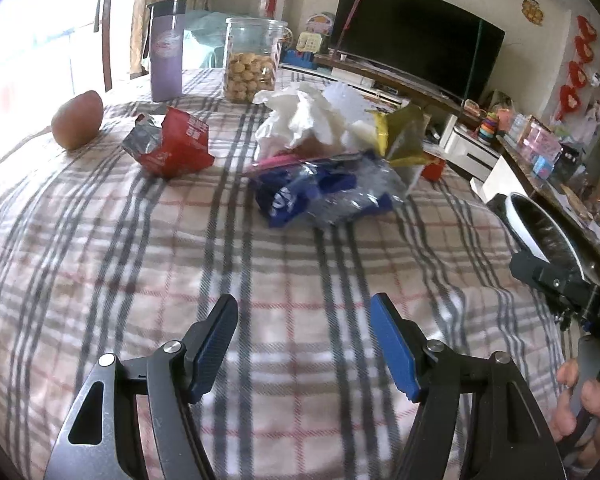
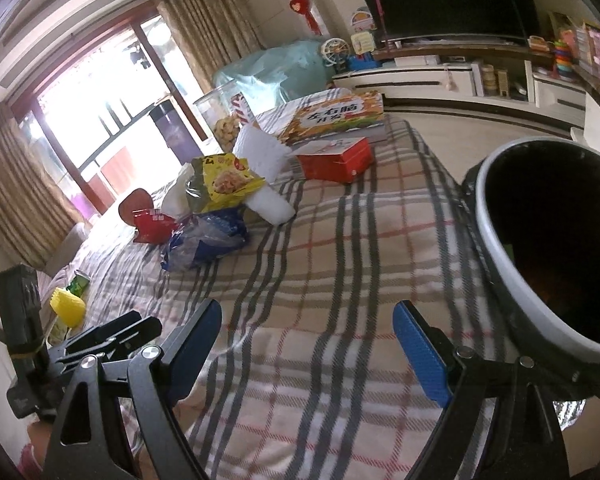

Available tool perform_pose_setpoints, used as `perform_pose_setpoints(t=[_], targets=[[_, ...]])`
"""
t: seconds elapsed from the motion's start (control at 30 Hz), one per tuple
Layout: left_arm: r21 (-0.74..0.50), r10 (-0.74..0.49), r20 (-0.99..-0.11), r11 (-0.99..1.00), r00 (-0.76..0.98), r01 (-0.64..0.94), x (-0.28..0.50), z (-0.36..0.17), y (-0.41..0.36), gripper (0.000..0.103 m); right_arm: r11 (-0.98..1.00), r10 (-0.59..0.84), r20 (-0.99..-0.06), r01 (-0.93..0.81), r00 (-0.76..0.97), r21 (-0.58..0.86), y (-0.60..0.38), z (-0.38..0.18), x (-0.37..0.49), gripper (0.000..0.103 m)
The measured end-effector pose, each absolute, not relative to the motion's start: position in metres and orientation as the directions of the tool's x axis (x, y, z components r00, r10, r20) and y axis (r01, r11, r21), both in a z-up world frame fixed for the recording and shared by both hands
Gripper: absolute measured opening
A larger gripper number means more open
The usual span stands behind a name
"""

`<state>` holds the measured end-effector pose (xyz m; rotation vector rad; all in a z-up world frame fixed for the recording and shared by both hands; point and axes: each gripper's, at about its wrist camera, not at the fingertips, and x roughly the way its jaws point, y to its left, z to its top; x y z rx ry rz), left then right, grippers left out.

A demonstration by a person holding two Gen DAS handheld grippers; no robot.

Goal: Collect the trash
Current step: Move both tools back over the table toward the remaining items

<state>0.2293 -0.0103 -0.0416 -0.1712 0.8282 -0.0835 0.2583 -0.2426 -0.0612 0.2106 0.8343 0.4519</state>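
Above a plaid tablecloth (image 1: pixel 140 280), the left gripper (image 1: pixel 304 340) hangs with its blue-padded jaws spread apart and nothing between them, pointing down toward a heap of litter in the middle of the table. Nearest it lies a crumpled blue-and-clear plastic wrapper (image 1: pixel 320 196), with wadded white tissue (image 1: pixel 296 120) piled just behind and a yellow snack bag (image 1: pixel 400 136) leaning against the heap's right side. A torn red foil packet (image 1: pixel 172 144) sits apart to the left, and a brownish fruit (image 1: pixel 77 119) rests near the table's left edge. Behind the litter stand a purple tumbler (image 1: pixel 166 50) and a clear jar of biscuits (image 1: pixel 252 60), side by side. At the right edge of the left wrist view, a hand (image 1: pixel 588 408) grips the handle of the other tool. Seen from the right wrist camera, the right gripper (image 2: pixel 308 344) is likewise wide open and empty over bare cloth, with a white-rimmed dark bin (image 2: pixel 548 240) close beside its right finger at the table's edge. From this side the same pile lies ahead and to the left, the yellow bag on top of the blue wrapper, a white foam piece (image 2: pixel 268 200) touching it. Further back a red box (image 2: pixel 336 160) lies in front of a colourful printed box (image 2: pixel 340 120).
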Motion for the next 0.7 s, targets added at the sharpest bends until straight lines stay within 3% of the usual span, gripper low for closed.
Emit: perform_pose_setpoints(t=[0.27, 0.47, 0.7], targets=[[-0.134, -0.13, -0.728, 0.99, 0.673, 0.046, 0.26, -0.044, -0.006, 0.068, 0.882, 0.469, -0.674, -0.346, 0.571, 0.32, -0.226, -0.065, 0.284, 0.088], [-0.119, -0.133, -0.732, 0.991, 0.668, 0.067, 0.285, -0.048, -0.005, 0.068, 0.876, 0.471, -0.684, -0.384, 0.557, 0.291, -0.21, -0.067, 0.31, 0.076], [-0.095, -0.138, -0.729, 0.99, 0.67, 0.101, 0.308, -0.054, -0.009, 0.066, 0.867, 0.469, -0.71, -0.428, 0.525, 0.256, -0.182, -0.077, 0.34, 0.074]])
